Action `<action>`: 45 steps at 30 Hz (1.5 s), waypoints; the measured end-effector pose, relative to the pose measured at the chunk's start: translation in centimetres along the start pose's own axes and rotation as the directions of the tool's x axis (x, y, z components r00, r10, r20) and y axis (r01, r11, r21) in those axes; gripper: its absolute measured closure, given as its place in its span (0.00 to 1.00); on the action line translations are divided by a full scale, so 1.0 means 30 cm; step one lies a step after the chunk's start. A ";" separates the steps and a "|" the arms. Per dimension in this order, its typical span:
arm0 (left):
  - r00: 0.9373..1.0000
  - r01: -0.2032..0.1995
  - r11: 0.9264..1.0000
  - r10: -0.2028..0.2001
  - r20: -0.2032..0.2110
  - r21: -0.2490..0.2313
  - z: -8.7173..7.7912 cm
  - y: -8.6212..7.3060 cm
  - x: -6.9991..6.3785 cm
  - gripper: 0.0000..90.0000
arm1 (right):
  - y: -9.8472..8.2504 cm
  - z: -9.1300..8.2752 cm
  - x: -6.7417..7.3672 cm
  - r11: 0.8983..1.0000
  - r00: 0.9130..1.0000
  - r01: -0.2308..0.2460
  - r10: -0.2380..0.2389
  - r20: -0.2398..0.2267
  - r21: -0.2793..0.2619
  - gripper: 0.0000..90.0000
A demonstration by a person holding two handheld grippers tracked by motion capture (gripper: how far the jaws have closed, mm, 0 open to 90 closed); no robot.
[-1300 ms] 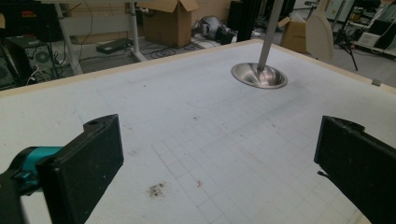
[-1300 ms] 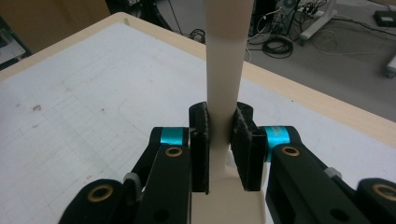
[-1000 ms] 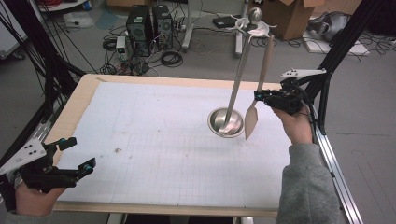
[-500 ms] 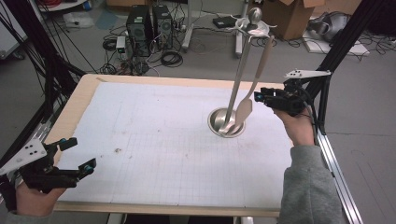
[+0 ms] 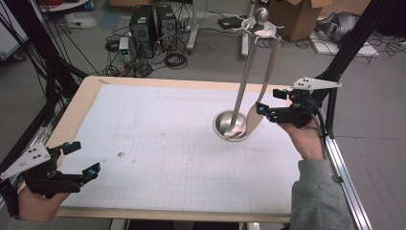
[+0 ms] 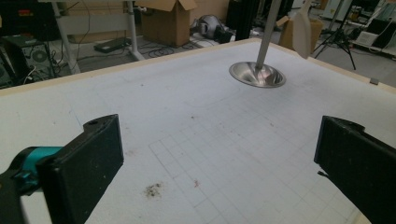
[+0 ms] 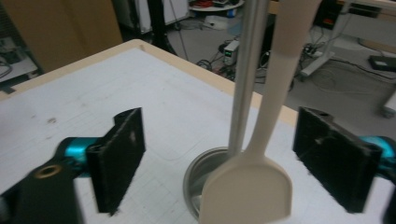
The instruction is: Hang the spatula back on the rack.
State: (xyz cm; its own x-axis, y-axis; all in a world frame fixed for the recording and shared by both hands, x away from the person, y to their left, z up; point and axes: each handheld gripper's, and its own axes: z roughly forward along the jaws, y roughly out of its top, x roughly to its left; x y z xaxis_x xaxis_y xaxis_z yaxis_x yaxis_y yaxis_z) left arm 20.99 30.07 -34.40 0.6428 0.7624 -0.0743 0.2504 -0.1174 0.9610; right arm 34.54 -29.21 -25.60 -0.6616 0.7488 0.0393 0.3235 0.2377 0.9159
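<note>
A beige spatula (image 5: 252,120) hangs by its handle from the hooked top of a metal pole (image 5: 245,81), which rises from a round silver base (image 5: 231,127) on the right half of the table. Its blade dangles over the base's right rim. My right gripper (image 5: 269,101) is just right of the blade; its jaws have just been opening. In the right gripper view the spatula (image 7: 247,186) hangs free between the parted jaws of the right gripper (image 7: 226,158), touching neither pad. My left gripper (image 5: 82,157) rests open and empty at the near left corner, far from the base (image 6: 258,74).
White gridded paper (image 5: 167,143) covers the wooden table, with a small dark smudge (image 5: 119,154) toward the left. Black frame posts (image 5: 335,72) stand at the table's right and left sides. Computers, cables and cardboard boxes (image 5: 292,14) lie on the floor behind the far edge.
The right gripper's jaws have opened and let go of the spatula blade. The blade has swung left, from beside the base to over its rim. The left gripper has not moved.
</note>
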 end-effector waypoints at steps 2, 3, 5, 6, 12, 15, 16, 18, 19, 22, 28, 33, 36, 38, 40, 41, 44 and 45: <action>1.000 -0.001 1.000 0.001 0.002 0.001 0.005 0.000 0.000 0.02 | -0.014 -0.008 0.006 1.000 1.000 0.008 -0.008 -0.010 -0.014 0.16; 1.000 -0.001 1.000 0.001 0.005 0.004 0.008 0.001 -0.001 0.02 | -0.020 -0.014 0.010 1.000 1.000 0.010 -0.011 -0.012 -0.023 0.16; 1.000 -0.003 1.000 0.003 0.008 0.008 0.014 0.003 -0.002 0.02 | -0.031 -0.024 0.015 0.999 1.000 0.014 -0.015 -0.015 -0.039 0.16; 1.000 -0.005 1.000 0.005 0.009 0.008 0.015 0.003 -0.003 0.02 | -0.037 -0.032 0.018 0.999 1.000 0.013 -0.014 -0.014 -0.048 0.16; 1.000 -0.001 1.000 0.001 0.017 -0.001 0.023 0.008 -0.008 0.02 | -0.057 -0.062 0.036 0.995 1.000 0.027 -0.027 0.003 -0.099 0.14; 1.000 -0.001 1.000 0.001 0.020 -0.001 0.026 0.010 -0.006 0.02 | -0.067 -0.074 0.048 0.993 0.999 0.034 -0.033 0.007 -0.109 0.14; 1.000 0.000 1.000 0.000 0.018 -0.002 0.026 0.011 -0.007 0.02 | -0.071 -0.078 0.052 0.993 0.999 0.035 -0.034 0.008 -0.115 0.14; 1.000 0.001 1.000 -0.001 0.017 -0.005 0.024 0.012 -0.007 0.02 | -0.078 -0.081 0.059 0.992 0.999 0.034 -0.034 0.002 -0.124 0.14; 1.000 0.000 1.000 0.000 0.014 -0.006 0.023 0.013 -0.007 0.02 | -0.082 -0.082 0.066 0.992 0.999 0.036 -0.037 -0.005 -0.122 0.14; 1.000 0.002 1.000 -0.002 0.010 -0.010 0.020 0.016 -0.005 0.02 | -0.089 -0.077 0.086 0.992 0.998 0.053 -0.055 -0.019 -0.114 0.14; 1.000 0.002 1.000 -0.002 0.011 -0.008 0.026 0.016 -0.002 0.02 | -0.106 -0.056 0.137 0.991 0.995 0.087 -0.092 -0.045 -0.098 0.14; 1.000 0.000 1.000 0.000 0.016 -0.007 0.031 0.018 -0.001 0.02 | -0.127 -0.050 0.165 0.991 0.993 0.097 -0.102 -0.057 -0.093 0.14; 1.000 -0.003 1.000 0.003 0.020 -0.006 0.034 0.016 -0.003 0.02 | -0.141 -0.053 0.178 0.990 0.993 0.093 -0.100 -0.062 -0.102 0.14; 1.000 -0.004 1.000 0.004 0.020 -0.010 0.035 0.014 -0.005 0.02 | -0.151 -0.057 0.190 0.989 0.993 0.097 -0.104 -0.061 -0.114 0.14; 1.000 -0.003 1.000 0.004 0.022 -0.012 0.035 0.013 -0.006 0.02 | -0.163 -0.062 0.204 0.988 0.993 0.097 -0.105 -0.060 -0.123 0.14; 1.000 -0.004 1.000 0.004 0.021 -0.014 0.034 0.014 -0.006 0.02 | -0.170 -0.065 0.211 0.987 0.993 0.093 -0.101 -0.060 -0.130 0.14; 1.000 -0.002 1.000 0.003 0.022 -0.019 0.030 0.016 -0.007 0.02 | -0.191 -0.068 0.223 0.987 0.993 0.087 -0.097 -0.074 -0.135 0.14; 1.000 -0.004 1.000 0.005 0.022 -0.019 0.029 0.017 -0.006 0.02 | -0.202 -0.069 0.229 0.988 0.993 0.086 -0.096 -0.069 -0.129 0.14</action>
State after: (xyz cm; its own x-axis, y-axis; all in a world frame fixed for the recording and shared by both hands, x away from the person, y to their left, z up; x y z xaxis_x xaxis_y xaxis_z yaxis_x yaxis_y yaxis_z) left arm 21.64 29.32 -34.14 0.6598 0.7477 -0.0755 0.2334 -0.1084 0.9663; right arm 26.64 -26.77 -30.05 -0.7347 0.6781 -0.0209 0.1752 0.2195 0.9598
